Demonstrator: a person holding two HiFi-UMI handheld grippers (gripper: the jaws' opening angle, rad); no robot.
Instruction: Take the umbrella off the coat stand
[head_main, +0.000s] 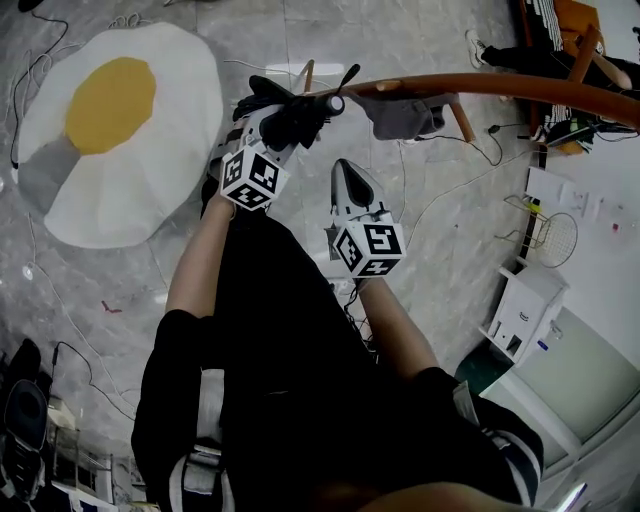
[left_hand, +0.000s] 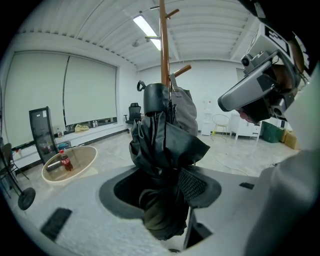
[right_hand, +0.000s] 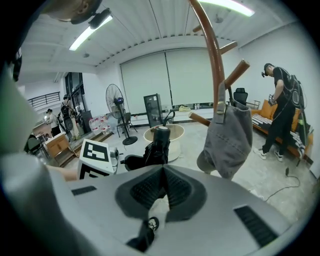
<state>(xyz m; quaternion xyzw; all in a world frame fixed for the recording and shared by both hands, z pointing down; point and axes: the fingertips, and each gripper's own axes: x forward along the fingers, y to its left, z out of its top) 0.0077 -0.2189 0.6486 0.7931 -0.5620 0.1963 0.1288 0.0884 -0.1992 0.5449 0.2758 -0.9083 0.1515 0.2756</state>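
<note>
Above the grey floor, in the head view, the left claw pinches the folded black umbrella. The umbrella's end lies close to the wooden coat stand, just beside a hanging grey garment. The right claw hovers nearby, apart from the umbrella, and an egg-shaped rug lies towards the floor's upper left. In the left gripper view, the left claw's jaws are clamped on the umbrella's bunched cloth. The cloth rises in front of the stand's pole and the garment; whether it touches them cannot be told. In the right gripper view, the right claw has its pads pressed together with nothing between. The umbrella shows beyond, left of the pole, where the garment hangs.
</note>
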